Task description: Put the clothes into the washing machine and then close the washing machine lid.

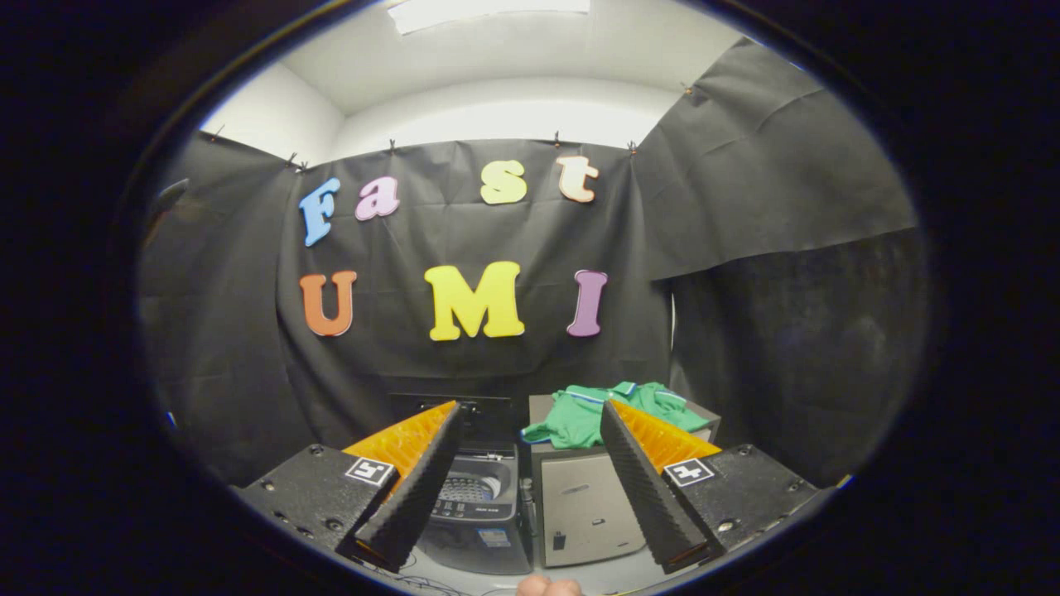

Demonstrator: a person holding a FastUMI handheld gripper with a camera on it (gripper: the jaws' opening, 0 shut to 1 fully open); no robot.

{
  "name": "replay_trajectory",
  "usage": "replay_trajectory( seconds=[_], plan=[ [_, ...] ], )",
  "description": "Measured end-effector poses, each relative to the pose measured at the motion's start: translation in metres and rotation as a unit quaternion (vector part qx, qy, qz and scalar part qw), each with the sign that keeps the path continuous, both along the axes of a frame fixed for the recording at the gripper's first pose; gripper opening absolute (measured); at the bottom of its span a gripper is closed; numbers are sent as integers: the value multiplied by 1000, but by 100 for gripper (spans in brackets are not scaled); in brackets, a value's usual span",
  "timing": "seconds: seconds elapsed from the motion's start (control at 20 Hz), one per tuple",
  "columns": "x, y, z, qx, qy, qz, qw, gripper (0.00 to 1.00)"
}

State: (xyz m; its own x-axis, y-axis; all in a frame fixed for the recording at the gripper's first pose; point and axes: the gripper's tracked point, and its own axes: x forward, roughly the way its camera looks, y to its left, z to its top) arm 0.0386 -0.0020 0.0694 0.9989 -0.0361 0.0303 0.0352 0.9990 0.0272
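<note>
A green garment with white trim lies crumpled on top of a grey box-shaped unit, beyond my fingers and a little to the right. To the left of that unit stands the washing machine with its lid raised; the drum opening shows between my fingers. My gripper is open, its fingers wide apart with nothing between them, held well back from both the garment and the machine.
Black cloth walls close in the booth behind and on both sides of the machine. The grey unit stands tight against the machine's right side. A fingertip of a person shows below the fingers. Thin cables lie on the pale floor in front.
</note>
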Motion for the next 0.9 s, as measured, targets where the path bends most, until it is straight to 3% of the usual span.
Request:
replay_trajectory(
  seconds=[0.3,0.9],
  plan=[
    [53,-34,24,-21,-11,-9,1000,100],
    [218,-108,22,-35,31,4,999,100]
  ],
)
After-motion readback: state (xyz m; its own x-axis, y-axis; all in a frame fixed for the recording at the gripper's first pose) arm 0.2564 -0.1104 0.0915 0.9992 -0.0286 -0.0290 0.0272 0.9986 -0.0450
